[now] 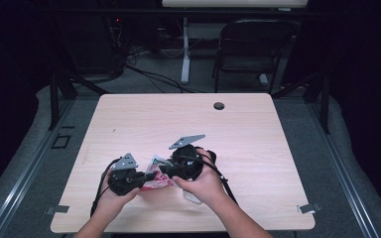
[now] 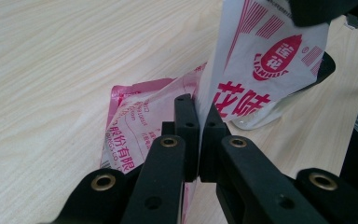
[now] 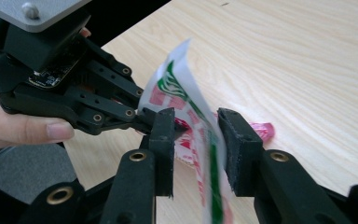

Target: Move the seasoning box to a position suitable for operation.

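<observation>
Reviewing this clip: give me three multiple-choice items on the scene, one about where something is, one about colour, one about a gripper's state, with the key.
1. Where on the table does the plastic packet lie?
A. at the far edge by the round hole
B. near the person's edge, between the two grippers
C. at the far right corner

2. What colour is the large print on the packet's white side in the left gripper view?
A. red
B. blue
C. yellow

3. How does the left gripper stand to the packet?
A. open and clear of it
B. open around it without touching
C. shut on its film

Key: 1 B, the high view shows the packet between both grippers close to the near edge. 2 A, the logo and characters are red. 3 C, its two jaws pinch the film, while the right gripper stands open around the film.
</observation>
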